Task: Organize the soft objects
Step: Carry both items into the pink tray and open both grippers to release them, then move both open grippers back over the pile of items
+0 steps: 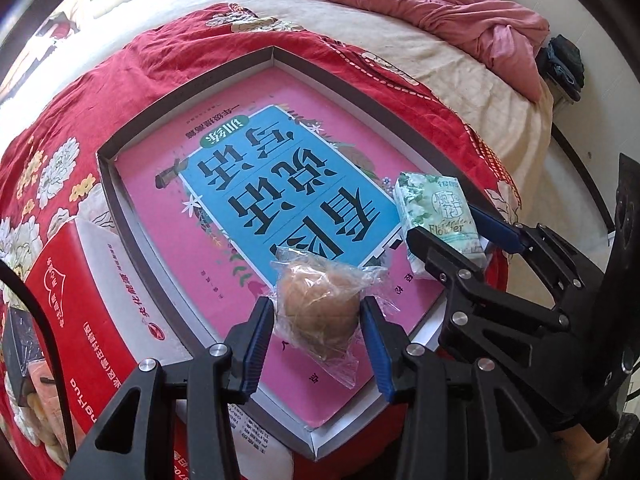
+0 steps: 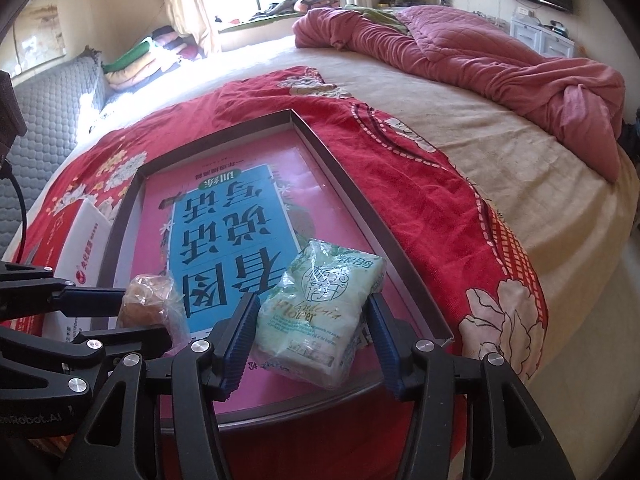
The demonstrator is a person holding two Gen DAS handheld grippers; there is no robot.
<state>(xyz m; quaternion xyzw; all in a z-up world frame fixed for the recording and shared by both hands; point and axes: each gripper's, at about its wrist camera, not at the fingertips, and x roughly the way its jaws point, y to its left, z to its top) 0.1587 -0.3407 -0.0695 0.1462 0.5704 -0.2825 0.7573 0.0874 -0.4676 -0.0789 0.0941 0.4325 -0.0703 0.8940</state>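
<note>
Nearest to me, two hand-held grippers point down into a shallow grey-rimmed tray (image 1: 188, 92) lying on a red floral bedspread (image 1: 168, 46).

The left gripper (image 1: 318, 320) has its blue-padded jaws around a brown, round bun in a clear plastic bag (image 1: 320, 308). The pads sit at the bun's sides, touching or very nearly so, and the bag's loose film spills past them. The bun seems to rest on the tray floor, so I cannot tell whether it is pinched or merely bracketed.

The right gripper (image 2: 310, 328) straddles a pale green pack of tissues (image 2: 320, 312) near the tray's right rim. Its jaws are at the pack's edges. The right pad touches it and the left is just beside it; whether they squeeze is unclear.

Both soft things lie on a pink and blue book cover (image 1: 280, 184) that fills the tray floor.

Left of the tray stands a red and white carton (image 1: 80, 280).

Further off, a beige sheet (image 2: 500, 152) covers the bed, with a crumpled pink quilt (image 2: 480, 52) heaped on it.

My judgement: both soft things are in the tray, and the task looks close to done.
</note>
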